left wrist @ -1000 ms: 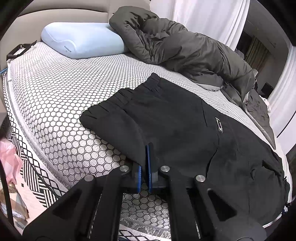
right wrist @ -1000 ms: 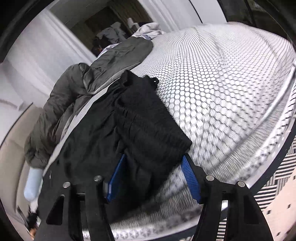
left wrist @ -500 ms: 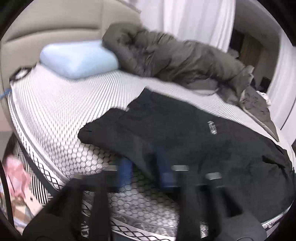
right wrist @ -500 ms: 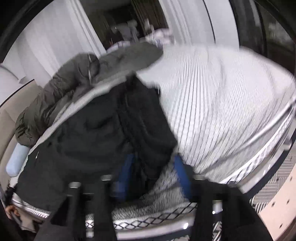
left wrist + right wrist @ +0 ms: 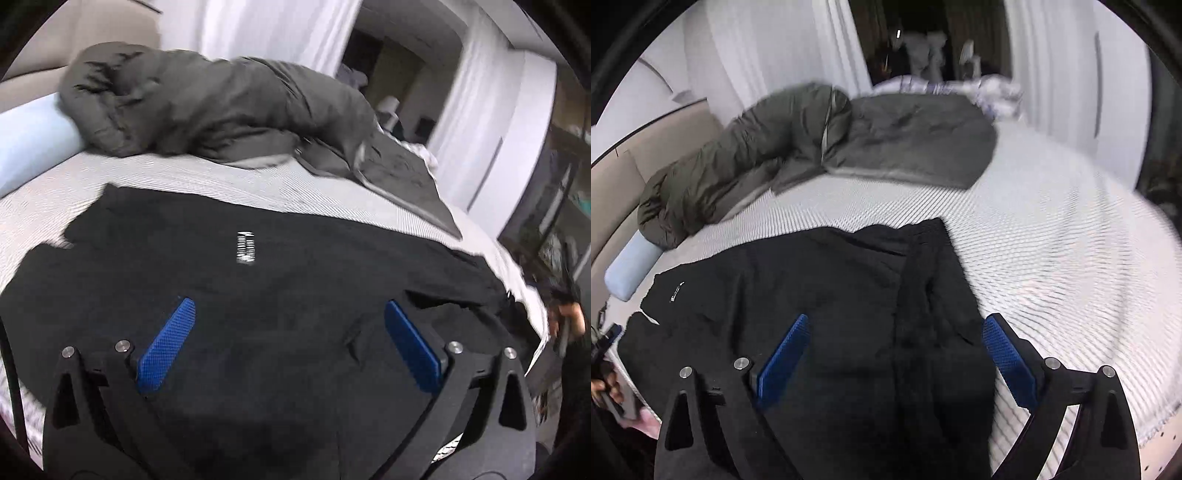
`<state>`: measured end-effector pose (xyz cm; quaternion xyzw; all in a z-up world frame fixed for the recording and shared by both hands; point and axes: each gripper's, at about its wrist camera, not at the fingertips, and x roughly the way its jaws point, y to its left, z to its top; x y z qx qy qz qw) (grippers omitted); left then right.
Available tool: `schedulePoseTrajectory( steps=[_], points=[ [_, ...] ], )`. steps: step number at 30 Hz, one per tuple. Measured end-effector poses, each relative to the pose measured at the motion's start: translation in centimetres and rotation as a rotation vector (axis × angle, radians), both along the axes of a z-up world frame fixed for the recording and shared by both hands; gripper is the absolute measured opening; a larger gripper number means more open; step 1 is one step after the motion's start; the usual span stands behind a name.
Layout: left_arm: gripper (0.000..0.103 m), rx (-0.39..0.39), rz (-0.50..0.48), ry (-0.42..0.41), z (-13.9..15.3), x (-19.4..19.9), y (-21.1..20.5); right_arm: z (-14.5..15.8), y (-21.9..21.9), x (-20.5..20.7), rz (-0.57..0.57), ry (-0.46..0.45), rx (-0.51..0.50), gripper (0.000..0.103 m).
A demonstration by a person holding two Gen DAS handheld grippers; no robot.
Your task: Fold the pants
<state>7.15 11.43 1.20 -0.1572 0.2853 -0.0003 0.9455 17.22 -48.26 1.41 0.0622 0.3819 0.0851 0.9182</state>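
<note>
One fold at least seems to be made already: the black pants lie on the bed as a broad dark shape, and in the right wrist view a long strip of doubled cloth runs from near to far along the right edge of the pants, which I judge to be one leg laid over the other. The cloth is not flat there; it shows ridges and wrinkles. A small white label sits on the upper face, toward the far left part of the garment. I think the task is about in the middle: the pants are folded lengthwise, but the cross fold that makes a compact packet is not yet done, and the edges are not yet smoothed.

The left claw is wide apart. Its two blue pads stand well separated above the middle of the pants, with nothing between them. It looks close to the cloth, but I cannot tell if it touches.

The right claw is also wide apart and grips nothing. Its pads are on both sides of the wrinkled strip, the right pad at the border between the pants and the bare bed.

On the far side of the bed lies a grey-green jacket, well apart from the pants, and a pale blue pillow at the far left.
</note>
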Motion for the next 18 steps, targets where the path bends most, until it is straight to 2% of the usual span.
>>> schedulePoseTrajectory(
  steps=[3,5,7,8,9,10,11,13,14,16,18],
  points=[
    [0.102,0.066,0.001,0.014,-0.9,1.9,-1.5,-1.5,0.5,5.6,-0.017,0.063,-0.001,0.096],
    [0.102,0.077,0.014,0.027,-1.5,2.4,-1.7,-2.6,0.6,8.5,-0.018,0.094,-0.031,0.096],
    [0.102,0.076,0.019,0.034,-2.1,3.3,-1.5,-4.1,0.8,11.8,-0.031,0.135,-0.078,0.089],
    [0.102,0.083,0.026,0.042,-2.4,3.7,-1.2,-5.2,0.8,14.1,-0.031,0.186,-0.089,0.074],
    [0.102,0.087,0.031,0.05,-3.2,3.9,-0.9,-5.8,0.6,15.2,-0.033,0.222,-0.081,0.043],
    [0.102,0.088,0.039,0.062,-3.5,4.2,-0.5,-6.6,0.5,16.1,-0.032,0.268,-0.066,0.029],
    [0.102,0.084,0.043,0.067,-3.8,4.1,-0.2,-7.0,0.6,17.1,-0.017,0.304,-0.055,0.008],
    [0.102,0.079,0.06,0.08,-4.3,4.2,0.6,-5.7,1.7,17.5,-0.009,0.227,-0.144,0.007],
    [0.102,0.082,0.073,0.092,-4.5,4.2,1.1,-4.8,1.5,18.0,-0.057,0.179,-0.185,0.006],
    [0.102,0.085,0.11,0.121,-5.0,4.5,1.8,-4.4,0.3,19.1,-0.166,0.153,-0.181,0.007],
    [0.102,0.067,0.129,0.123,-5.1,4.4,2.5,-4.9,0.4,20.4,-0.194,0.175,-0.213,0.011]
  ],
)
